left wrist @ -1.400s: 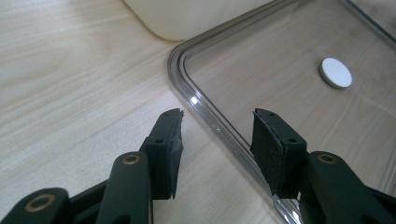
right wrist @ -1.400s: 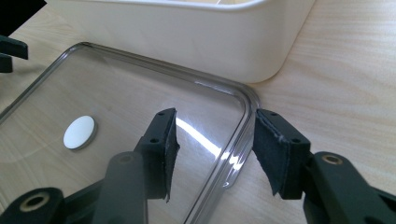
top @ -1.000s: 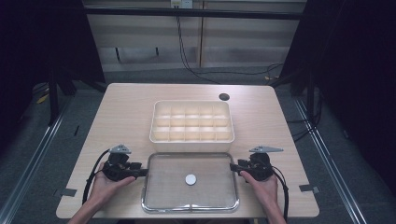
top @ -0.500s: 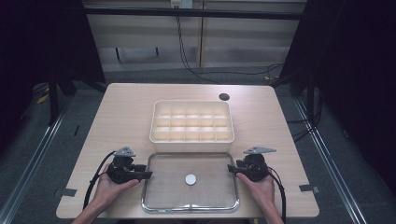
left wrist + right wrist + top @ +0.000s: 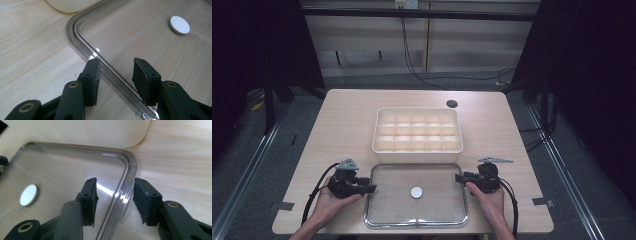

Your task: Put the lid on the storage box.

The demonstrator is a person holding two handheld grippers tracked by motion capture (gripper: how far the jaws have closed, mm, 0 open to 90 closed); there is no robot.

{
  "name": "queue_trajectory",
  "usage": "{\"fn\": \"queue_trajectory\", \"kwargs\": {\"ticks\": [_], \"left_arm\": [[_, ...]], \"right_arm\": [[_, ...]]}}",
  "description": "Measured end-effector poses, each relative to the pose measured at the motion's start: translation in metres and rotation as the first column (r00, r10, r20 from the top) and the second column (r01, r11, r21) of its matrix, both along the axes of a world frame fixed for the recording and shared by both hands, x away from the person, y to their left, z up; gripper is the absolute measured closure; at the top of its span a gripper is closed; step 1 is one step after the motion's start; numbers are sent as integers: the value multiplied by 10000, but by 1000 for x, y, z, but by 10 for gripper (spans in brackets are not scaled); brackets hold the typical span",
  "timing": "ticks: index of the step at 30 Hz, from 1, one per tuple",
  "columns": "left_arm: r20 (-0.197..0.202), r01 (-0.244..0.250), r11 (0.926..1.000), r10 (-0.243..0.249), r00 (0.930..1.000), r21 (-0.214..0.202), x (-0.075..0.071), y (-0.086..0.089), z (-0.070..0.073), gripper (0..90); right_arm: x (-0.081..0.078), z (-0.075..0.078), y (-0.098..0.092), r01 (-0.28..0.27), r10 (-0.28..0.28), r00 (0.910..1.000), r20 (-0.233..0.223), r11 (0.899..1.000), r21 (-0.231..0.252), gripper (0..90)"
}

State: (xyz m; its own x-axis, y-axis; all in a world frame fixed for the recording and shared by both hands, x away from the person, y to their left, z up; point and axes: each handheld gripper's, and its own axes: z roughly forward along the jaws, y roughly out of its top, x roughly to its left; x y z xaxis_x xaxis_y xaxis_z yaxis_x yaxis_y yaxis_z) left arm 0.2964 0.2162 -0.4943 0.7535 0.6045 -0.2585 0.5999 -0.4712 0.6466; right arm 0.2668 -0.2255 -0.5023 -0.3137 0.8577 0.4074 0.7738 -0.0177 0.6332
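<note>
A clear flat lid (image 5: pixel 392 205) with a raised rim lies on the table's near side, and a small white disc (image 5: pixel 416 192) rests at its middle. My left gripper (image 5: pixel 369 189) lies level at the lid's left edge. In the left gripper view the rim (image 5: pixel 75 35) runs between the jaws of my left gripper (image 5: pixel 115 72), which have just been closing and do not press on it. My right gripper (image 5: pixel 459 178) is at the right edge. The jaws of my right gripper (image 5: pixel 115 192) straddle the rim (image 5: pixel 130 167) with gaps either side and have just been closing.
A cream box (image 5: pixel 417 156) with several compartments stands just beyond the lid, its wall close to the far rim (image 5: pixel 72 5) (image 5: pixel 87 132). A dark round spot (image 5: pixel 452 104) marks the table behind the box. Bare wood lies left and right of the lid.
My left gripper has shifted slightly toward the near edge and in over the lid's left rim. The right gripper, the lid and the disc have stayed put.
</note>
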Motion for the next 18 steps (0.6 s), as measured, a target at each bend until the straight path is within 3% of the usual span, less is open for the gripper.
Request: {"fn": "queue_trajectory", "kwargs": {"ticks": [4,10,16,17,18], "left_arm": [[15,-41,10000,41,10000,-37,0,1,0,591],[-33,-156,9999,156,9999,-75,-1,2,-1,621],[-54,-296,9995,295,9995,-122,-3,5,-1,635],[-9,-346,9993,346,9994,-124,-4,4,-1,635],[-9,-346,9993,346,9994,-124,-4,4,-1,636]], "right_arm": [[0,-1,-4,295,-280,9994,-227,9970,712,553],[-1,0,-8,497,-460,9985,-306,9896,1348,561],[-2,1,-13,738,-670,9970,-384,9729,2193,578],[-3,0,-15,815,-732,9965,-412,9610,2644,601],[-3,0,-15,815,-732,9965,-412,9610,2644,601]]}}
